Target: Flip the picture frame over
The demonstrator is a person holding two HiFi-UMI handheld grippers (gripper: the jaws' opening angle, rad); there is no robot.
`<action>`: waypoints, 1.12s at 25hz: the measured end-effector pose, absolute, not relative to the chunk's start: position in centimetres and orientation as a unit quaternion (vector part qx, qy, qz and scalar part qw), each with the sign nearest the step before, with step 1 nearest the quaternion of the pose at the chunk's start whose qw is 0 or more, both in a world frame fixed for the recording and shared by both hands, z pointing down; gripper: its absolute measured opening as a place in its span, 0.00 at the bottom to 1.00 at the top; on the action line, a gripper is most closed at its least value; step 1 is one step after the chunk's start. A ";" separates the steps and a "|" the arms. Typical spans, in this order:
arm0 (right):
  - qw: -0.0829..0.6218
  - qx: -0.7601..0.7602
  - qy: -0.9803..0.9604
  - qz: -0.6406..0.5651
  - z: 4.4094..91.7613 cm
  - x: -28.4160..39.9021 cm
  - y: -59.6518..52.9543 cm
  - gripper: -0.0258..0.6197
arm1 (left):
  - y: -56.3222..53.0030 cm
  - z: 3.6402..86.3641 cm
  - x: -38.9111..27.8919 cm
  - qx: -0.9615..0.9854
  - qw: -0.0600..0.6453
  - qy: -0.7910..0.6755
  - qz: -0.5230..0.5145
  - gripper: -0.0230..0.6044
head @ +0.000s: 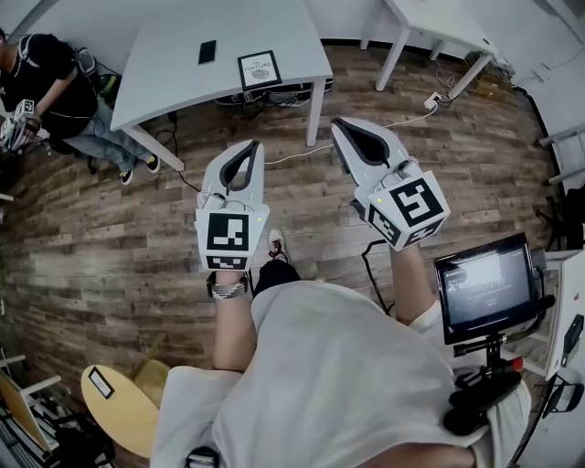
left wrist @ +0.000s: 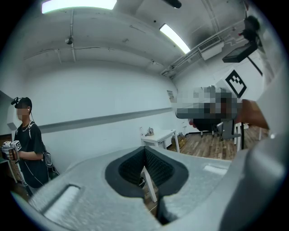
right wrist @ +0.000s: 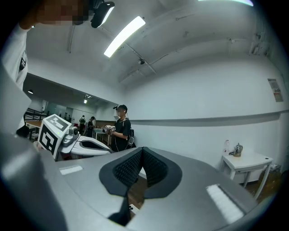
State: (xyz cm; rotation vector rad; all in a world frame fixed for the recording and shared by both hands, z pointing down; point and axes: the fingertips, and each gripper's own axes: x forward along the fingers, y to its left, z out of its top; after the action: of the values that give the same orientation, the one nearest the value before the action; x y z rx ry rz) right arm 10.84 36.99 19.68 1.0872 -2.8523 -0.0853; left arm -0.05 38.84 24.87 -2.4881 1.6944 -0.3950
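The picture frame (head: 259,69), black-edged with a white printed face, lies face up near the front edge of the pale grey table (head: 164,55). Both grippers hang in the air above the wooden floor, well short of that table. My left gripper (head: 252,145) points toward the table with its jaws together and nothing between them; its own view shows the dark pads (left wrist: 156,168) meeting. My right gripper (head: 341,123) sits beside it, also shut and empty, its pads (right wrist: 153,169) closed at the tip. The frame is in neither gripper view.
A black phone (head: 207,52) lies on the same table. A seated person (head: 50,87) is at the far left. A second white table (head: 439,23) stands back right, with a power strip (head: 433,100) and cables on the floor. A monitor on a stand (head: 484,288) is at my right, a yellow stool (head: 119,407) at lower left.
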 end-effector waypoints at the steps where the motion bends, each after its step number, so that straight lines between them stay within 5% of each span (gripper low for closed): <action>1: 0.045 0.353 -0.934 -0.023 20.0 10.4 36.2 0.04 | 38.0 25.1 -0.6 -0.818 0.051 0.558 -0.131 0.04; 18: 0.090 0.402 -0.911 -0.019 22.7 2.2 22.8 0.04 | 23.8 28.2 -10.3 -0.827 0.052 0.528 -0.183 0.04; 28: 0.112 0.416 -0.903 0.016 26.3 1.3 15.8 0.04 | 15.5 32.3 -10.5 -0.834 0.058 0.483 -0.260 0.04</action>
State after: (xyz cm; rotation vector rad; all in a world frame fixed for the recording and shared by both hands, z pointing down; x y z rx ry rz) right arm 1.34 15.84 26.26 1.2200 -2.6502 0.0458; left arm -10.52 15.46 32.29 -2.5278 1.4648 -0.7883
